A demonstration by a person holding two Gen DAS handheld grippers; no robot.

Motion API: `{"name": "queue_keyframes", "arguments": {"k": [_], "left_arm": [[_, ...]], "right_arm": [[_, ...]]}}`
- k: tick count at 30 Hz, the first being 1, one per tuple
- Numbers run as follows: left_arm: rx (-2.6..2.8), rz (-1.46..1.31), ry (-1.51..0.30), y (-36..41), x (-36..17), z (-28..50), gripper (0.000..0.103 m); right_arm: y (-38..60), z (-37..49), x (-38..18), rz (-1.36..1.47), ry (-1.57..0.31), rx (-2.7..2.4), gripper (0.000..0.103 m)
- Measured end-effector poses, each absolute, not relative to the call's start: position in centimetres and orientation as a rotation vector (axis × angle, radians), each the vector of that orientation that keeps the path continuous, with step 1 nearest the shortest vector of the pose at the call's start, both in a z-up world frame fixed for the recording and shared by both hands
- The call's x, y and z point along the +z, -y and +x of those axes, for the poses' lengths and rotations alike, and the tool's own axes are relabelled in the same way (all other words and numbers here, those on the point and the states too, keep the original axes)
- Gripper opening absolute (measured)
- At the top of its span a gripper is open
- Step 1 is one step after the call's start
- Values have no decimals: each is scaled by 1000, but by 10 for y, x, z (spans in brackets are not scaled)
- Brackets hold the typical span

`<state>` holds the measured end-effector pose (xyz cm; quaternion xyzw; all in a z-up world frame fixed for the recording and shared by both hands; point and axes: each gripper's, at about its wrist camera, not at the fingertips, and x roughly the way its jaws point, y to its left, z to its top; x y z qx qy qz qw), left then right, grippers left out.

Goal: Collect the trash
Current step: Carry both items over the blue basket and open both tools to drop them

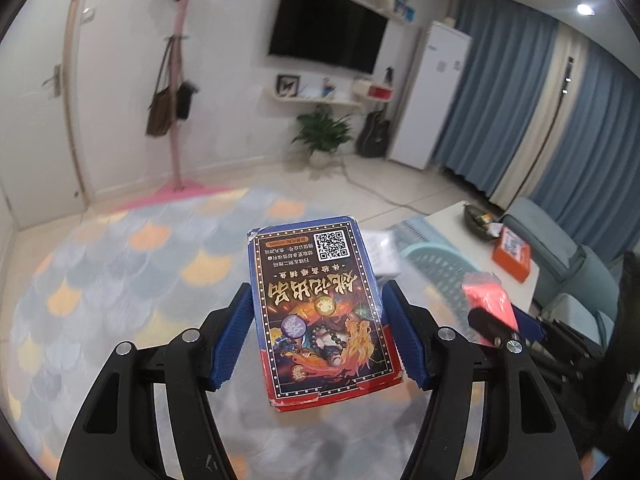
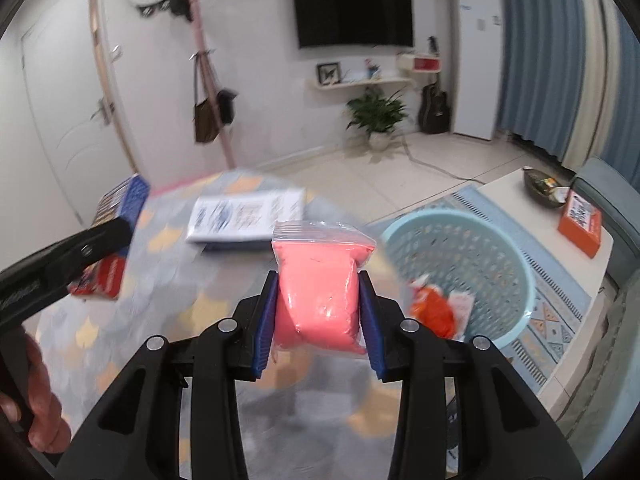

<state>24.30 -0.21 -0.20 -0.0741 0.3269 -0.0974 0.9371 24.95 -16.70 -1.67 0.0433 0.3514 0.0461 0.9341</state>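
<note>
My left gripper [image 1: 316, 320] is shut on a flat blue and red printed box [image 1: 320, 312], held above the rug with both blue pads against its long sides. The right wrist view shows that box [image 2: 116, 216] at the left. My right gripper [image 2: 318, 308] is shut on a clear bag of pink stuff [image 2: 320, 292]; the pads squeeze its middle. From the left wrist view, the pink bag [image 1: 486, 300] shows at the right. A light blue mesh basket [image 2: 464, 240] stands on the floor right of the bag, with orange and white wrappers [image 2: 436, 312] inside.
A white printed box [image 2: 248, 216] lies on the scalloped pastel rug [image 1: 120, 272]. A low white table [image 2: 560, 216] at the right carries an orange box [image 2: 580, 224] and a dark bowl [image 2: 542, 188]. A teal sofa [image 1: 560, 248] sits beyond it. A person's hand [image 2: 36, 400] shows at lower left.
</note>
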Motion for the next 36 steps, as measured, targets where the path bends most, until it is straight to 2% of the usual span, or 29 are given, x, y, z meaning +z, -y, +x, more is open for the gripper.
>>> {"name": "queue_keyframes", "arguments": {"k": [8,16,28,36], "left_arm": [[-308,-105,-607,51,29,250,63],[-410,-43,-583,116,45,286,63],[-516,8,-712,202,-8,356,63],[-528,21,-796,219,-41,385,65]], "right_arm": [[246,275,7,194,-656,-34,35],[315,310,-10,308,-697,-120,35],[366,344,-67,421,-838,-203,35],[379,352,-93,447,-890,-236,36]]}}
